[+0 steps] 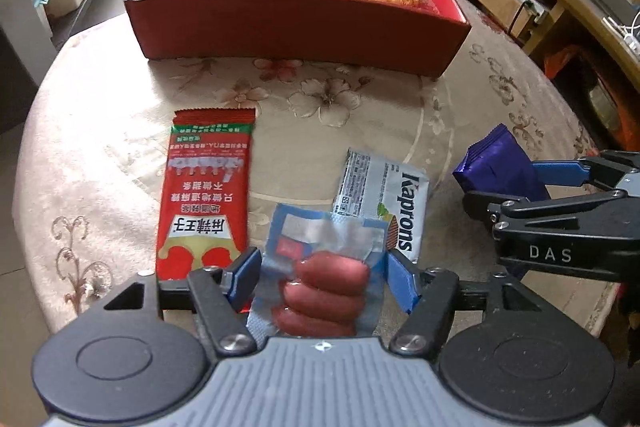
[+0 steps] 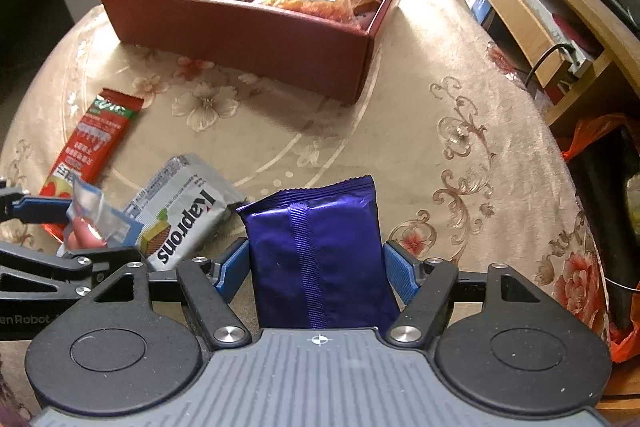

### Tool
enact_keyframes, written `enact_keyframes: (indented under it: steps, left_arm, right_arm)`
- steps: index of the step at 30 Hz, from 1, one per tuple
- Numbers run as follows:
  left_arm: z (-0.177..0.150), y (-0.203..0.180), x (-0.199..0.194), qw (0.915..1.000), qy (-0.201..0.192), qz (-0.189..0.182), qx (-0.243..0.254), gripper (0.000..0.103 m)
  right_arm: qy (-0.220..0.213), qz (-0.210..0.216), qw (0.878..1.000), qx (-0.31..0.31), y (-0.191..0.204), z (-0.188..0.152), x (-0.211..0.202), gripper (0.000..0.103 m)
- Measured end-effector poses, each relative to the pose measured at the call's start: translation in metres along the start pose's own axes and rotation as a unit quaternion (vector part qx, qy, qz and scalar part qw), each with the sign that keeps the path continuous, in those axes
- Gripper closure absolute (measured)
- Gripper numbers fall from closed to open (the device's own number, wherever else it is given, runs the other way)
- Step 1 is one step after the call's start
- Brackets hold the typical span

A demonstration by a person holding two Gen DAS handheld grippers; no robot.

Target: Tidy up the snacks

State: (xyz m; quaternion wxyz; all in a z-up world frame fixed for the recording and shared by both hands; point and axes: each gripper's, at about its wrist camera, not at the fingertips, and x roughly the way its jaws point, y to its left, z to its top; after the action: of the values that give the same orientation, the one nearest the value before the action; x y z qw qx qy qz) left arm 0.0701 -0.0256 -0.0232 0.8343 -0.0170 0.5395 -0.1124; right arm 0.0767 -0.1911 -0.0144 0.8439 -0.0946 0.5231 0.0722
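The left gripper (image 1: pixel 320 277) clamps a clear blue-edged pack of red sausages (image 1: pixel 326 285) between its part-open blue pads. The right gripper (image 2: pixel 316 269) grips a shiny purple foil packet (image 2: pixel 320 251), jaws wider. The red cardboard box (image 1: pixel 296 27) at the far side of the cloth holds three snack bags.
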Motion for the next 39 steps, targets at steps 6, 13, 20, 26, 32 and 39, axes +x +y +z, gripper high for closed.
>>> enact_keyframes:
  steps: [6, 13, 20, 26, 32, 39]
  left_arm:
    - [0.006, 0.003, -0.018, 0.9995, -0.028, -0.009, -0.011, 0.038]
    - [0.026, 0.007, -0.027, 0.9980, -0.054, -0.014, -0.030, 0.038]
    - [0.047, 0.011, -0.031, 0.9966, -0.073, -0.002, -0.039, 0.038]
    - [0.065, 0.012, -0.035, 0.9953, -0.089, 0.003, -0.037, 0.039]
    - [0.085, 0.011, -0.039, 0.9939, -0.105, 0.000, -0.035, 0.039]
    - [0.105, 0.003, -0.042, 0.9917, -0.126, 0.003, -0.024, 0.039]
  right_arm:
    - [-0.021, 0.006, 1.000, 0.011, -0.002, 0.002, -0.013, 0.026]
    - [-0.038, 0.009, 0.999, 0.022, -0.002, 0.012, -0.020, 0.026]
    - [-0.052, 0.012, 0.998, 0.022, 0.001, 0.027, -0.021, 0.026]
    - [-0.067, 0.010, 0.997, 0.026, 0.003, 0.042, -0.022, 0.026]
    - [-0.083, 0.012, 0.996, 0.040, -0.002, 0.057, -0.025, 0.026]
    - [-0.100, 0.018, 0.994, 0.045, 0.003, 0.074, -0.026, 0.026]
